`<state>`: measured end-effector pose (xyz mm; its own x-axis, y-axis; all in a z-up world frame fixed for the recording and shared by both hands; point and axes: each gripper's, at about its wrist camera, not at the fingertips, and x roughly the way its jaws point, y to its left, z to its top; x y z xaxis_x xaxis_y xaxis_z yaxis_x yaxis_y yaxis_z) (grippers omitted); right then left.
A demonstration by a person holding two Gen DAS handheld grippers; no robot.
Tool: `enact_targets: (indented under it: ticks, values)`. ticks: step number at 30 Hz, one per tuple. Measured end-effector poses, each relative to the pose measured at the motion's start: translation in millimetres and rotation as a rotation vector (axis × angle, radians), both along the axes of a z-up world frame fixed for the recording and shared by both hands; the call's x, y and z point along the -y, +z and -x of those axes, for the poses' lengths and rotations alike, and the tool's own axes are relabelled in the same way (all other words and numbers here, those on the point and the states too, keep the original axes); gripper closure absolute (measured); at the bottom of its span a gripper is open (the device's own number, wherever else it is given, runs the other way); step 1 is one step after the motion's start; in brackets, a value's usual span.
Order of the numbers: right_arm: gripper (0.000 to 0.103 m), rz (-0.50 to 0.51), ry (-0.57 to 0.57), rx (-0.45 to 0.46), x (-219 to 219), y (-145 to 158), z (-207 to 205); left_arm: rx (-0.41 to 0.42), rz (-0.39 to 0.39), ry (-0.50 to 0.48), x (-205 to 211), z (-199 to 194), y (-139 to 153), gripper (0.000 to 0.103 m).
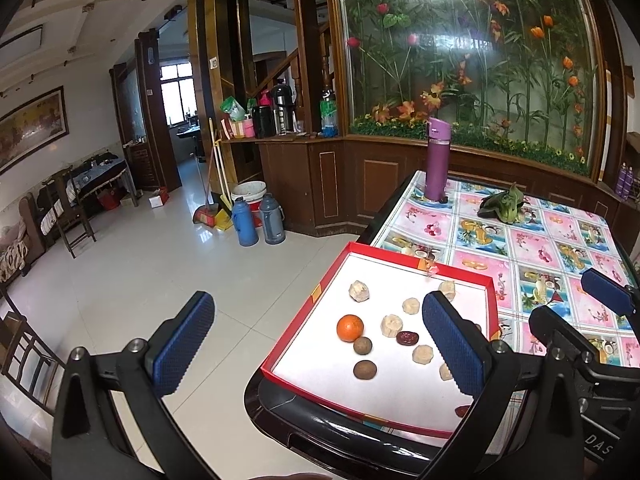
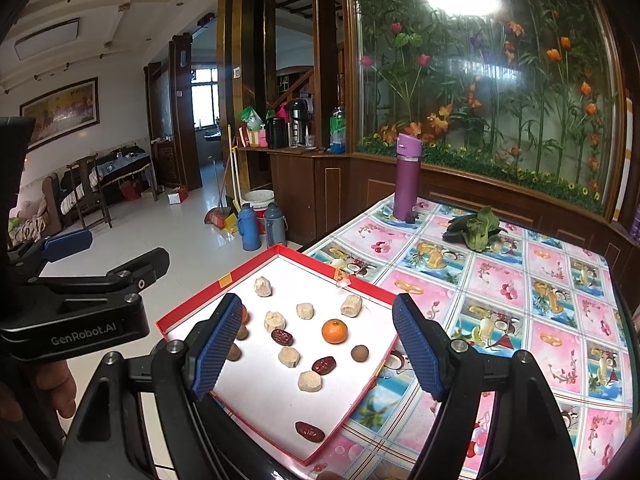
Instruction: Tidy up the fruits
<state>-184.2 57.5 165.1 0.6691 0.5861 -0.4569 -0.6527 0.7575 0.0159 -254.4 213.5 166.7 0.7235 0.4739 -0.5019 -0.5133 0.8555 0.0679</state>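
The left gripper (image 1: 316, 340) hung with its blue, knurled pads spread wide and nothing between them; its left pad sat over the tiled floor and its right pad over the red tray (image 1: 304, 312). The right gripper (image 2: 320, 356) also stood open and empty, its ribbed pads framing the tray's white inner floor.

Only the right wrist view showed the full spread of fruit: a second small orange (image 2: 334, 331), smooth and round, near the tray's middle, three wrinkled dark red dates (image 2: 282, 337) and one brown ball (image 2: 359, 353) toward the tray's right edge. In that view the first orange was mostly hidden behind the left pad. The left wrist view showed that orange (image 1: 350, 328) plainly, with two round brown fruits (image 1: 363, 347) just beside it and pale, lumpy, rough-cut pieces (image 1: 359, 291) scattered across the tray.

The tray was a shallow cardboard lid with thin red walls, lying at the corner of the table (image 2: 560, 320), whose glossy cloth carried pink and blue fruit squares. Farther back stood a purple cylindrical bottle (image 2: 406, 176), upright, and a leafy green vegetable (image 2: 474, 232) lay well apart from it.
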Motion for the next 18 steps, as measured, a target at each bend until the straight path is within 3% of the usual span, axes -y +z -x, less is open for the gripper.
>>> enact_targets:
  ticks: [18]
  values:
    - [0.026,-0.022,-0.026,-0.059,8.0,-10.2,-20.7,-0.064,0.004,-0.033,7.5,-32.8,-14.2,0.000]
